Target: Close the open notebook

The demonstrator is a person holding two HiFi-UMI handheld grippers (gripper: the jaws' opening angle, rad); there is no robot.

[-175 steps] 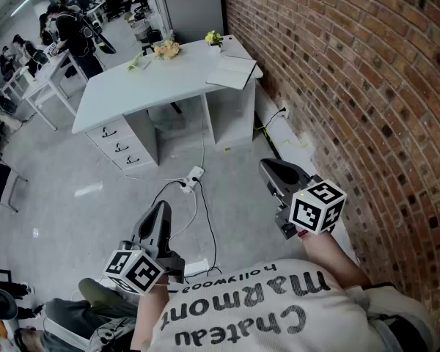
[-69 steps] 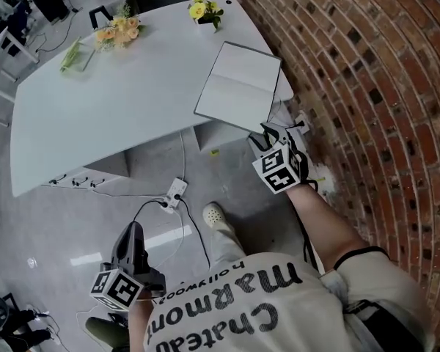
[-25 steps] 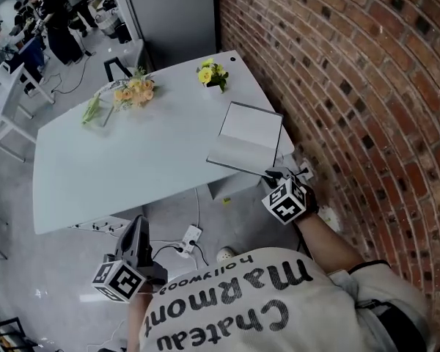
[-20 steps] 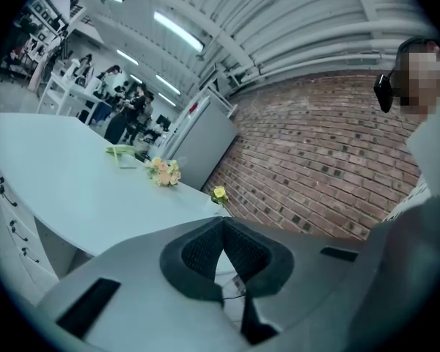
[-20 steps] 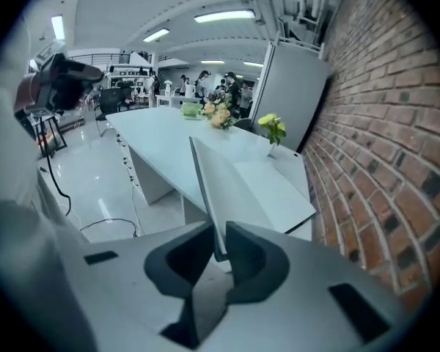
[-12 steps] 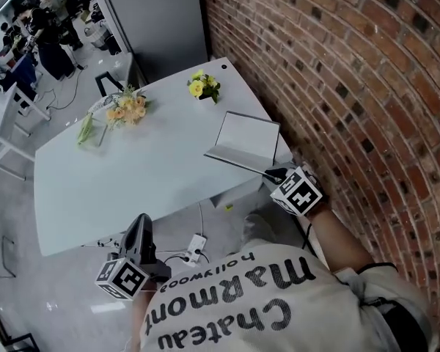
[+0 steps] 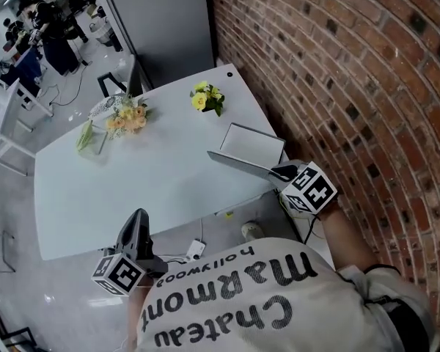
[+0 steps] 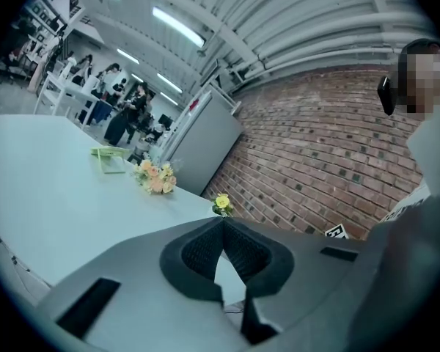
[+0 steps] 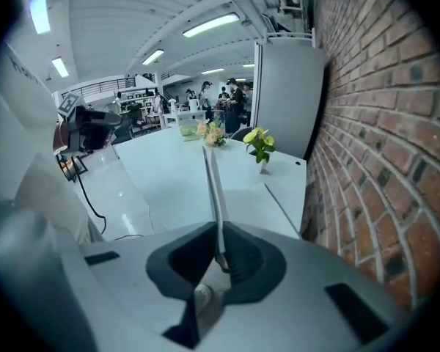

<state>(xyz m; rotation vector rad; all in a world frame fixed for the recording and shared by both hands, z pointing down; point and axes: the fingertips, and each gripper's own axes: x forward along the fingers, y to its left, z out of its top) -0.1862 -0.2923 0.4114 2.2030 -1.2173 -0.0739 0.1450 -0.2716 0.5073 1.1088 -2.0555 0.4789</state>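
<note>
This looks like an open-plan office. At the head view's upper left, people (image 7: pixel 59 44) stand among rows of white desks (image 7: pixel 1 119). A brick wall (image 7: pixel 337 72) fills the right side, and strip lights (image 9: pixel 211 25) run along the ceiling in the right gripper view.
</note>
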